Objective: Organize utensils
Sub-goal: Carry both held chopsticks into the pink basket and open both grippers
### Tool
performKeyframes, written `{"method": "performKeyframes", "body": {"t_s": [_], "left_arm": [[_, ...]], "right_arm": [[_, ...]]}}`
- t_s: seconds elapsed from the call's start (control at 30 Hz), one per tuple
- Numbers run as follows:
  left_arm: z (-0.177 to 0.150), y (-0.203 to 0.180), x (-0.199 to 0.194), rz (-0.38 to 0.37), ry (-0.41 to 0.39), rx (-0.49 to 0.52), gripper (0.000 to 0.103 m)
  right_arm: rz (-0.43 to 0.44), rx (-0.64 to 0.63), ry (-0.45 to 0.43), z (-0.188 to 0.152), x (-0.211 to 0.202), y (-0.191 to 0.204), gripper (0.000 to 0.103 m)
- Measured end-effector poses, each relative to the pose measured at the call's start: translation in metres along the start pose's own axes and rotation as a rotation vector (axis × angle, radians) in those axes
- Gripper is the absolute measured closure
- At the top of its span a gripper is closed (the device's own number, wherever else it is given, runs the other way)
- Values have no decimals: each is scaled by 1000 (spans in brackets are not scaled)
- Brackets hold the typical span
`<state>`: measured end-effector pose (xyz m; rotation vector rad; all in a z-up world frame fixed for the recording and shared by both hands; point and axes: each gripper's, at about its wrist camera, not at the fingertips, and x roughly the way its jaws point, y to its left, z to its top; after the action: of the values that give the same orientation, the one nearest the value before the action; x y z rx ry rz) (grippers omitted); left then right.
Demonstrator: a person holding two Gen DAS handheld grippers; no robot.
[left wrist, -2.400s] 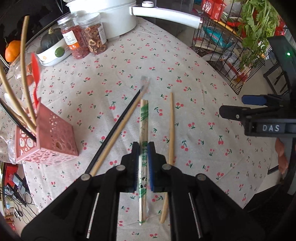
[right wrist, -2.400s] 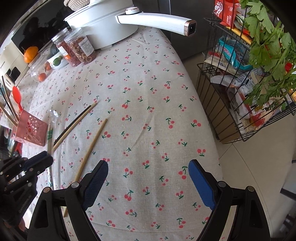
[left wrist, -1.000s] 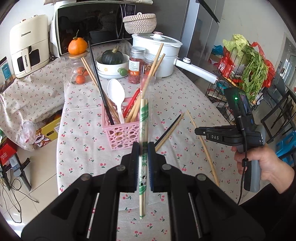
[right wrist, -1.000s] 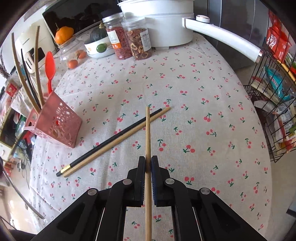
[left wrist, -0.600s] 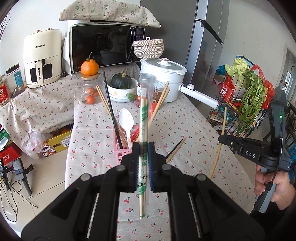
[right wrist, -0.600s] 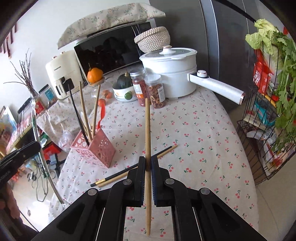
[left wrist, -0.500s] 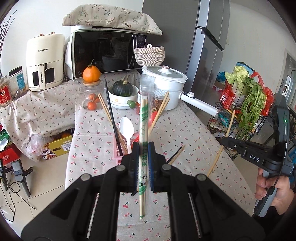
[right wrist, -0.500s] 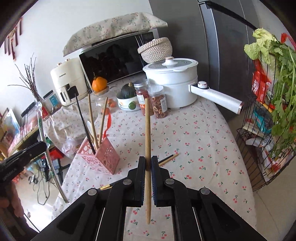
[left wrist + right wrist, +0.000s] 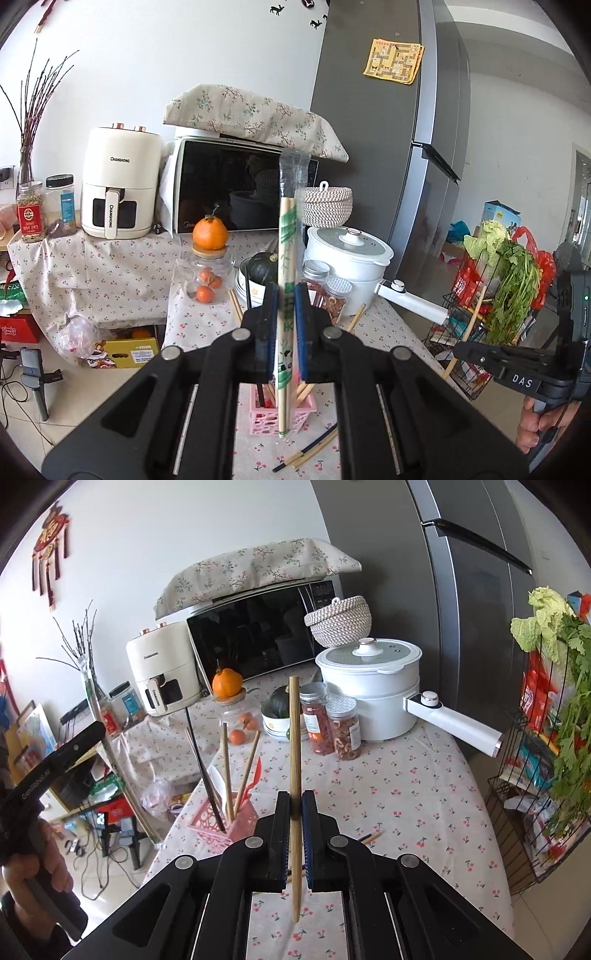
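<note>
- Our left gripper [image 9: 284, 328] clamps the wrapped chopsticks [image 9: 287, 258] upright, their lower end just over the pink holder [image 9: 258, 419]; next we lower them in.
- Our right gripper [image 9: 295, 834] pinches a bare chopstick [image 9: 294, 738], upright above the tablecloth [image 9: 406, 794], holder to its left.
- Two sticks [image 9: 314, 448] lie loose on the cloth.

Change record:
- Wrapped chopsticks [image 9: 286, 295]: off the bench, now raised upright in my left tool [image 9: 285, 332], lower end over the pink holder [image 9: 280, 415].
- Bare wooden chopstick [image 9: 294, 775]: off the bench, now upright in my right tool [image 9: 294, 834], which stood open earlier.
- Both tools: lifted, tilted toward the room.
</note>
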<state>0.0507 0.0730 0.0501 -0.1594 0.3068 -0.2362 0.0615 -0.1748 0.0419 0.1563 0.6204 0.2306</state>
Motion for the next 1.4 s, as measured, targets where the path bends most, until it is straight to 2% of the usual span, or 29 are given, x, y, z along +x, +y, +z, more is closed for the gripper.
{"method": "performKeyframes", "body": {"t_s": [0.17, 0.3, 0.6, 0.77, 0.87, 0.93, 1.0, 1.1, 1.3, 1.4], "left_arm": [[-6, -4, 22, 22, -57, 35, 93], [-15, -3, 44, 62, -62, 38, 93], [-32, -2, 73, 93, 10, 31, 93], [-37, 0, 83, 52, 95, 13, 92], [-34, 0, 78, 77, 119, 8, 82], [-29, 2, 70, 68, 139, -16, 75], [-25, 5, 60, 67, 161, -35, 58], [-23, 9, 51, 74, 230, -49, 42], [-37, 19, 40, 141, 365, -25, 31], [-48, 26, 39, 179, 442, 4, 29]], "right_arm": [[4, -13, -10, 2, 3, 7, 97], [4, -5, 5, 1, 7, 5, 97], [-9, -3, 22, -2, 10, 0, 97], [-6, 6, 25, -1, 12, -2, 97], [2, 9, 26, -1, 12, 0, 97], [9, 6, 22, 0, 11, 2, 97], [19, 3, 13, 2, 9, 4, 97], [41, 4, -4, 7, 7, 10, 97], [100, 11, -61, 19, 2, 29, 97], [123, 12, -97, 25, 4, 40, 97]]}}
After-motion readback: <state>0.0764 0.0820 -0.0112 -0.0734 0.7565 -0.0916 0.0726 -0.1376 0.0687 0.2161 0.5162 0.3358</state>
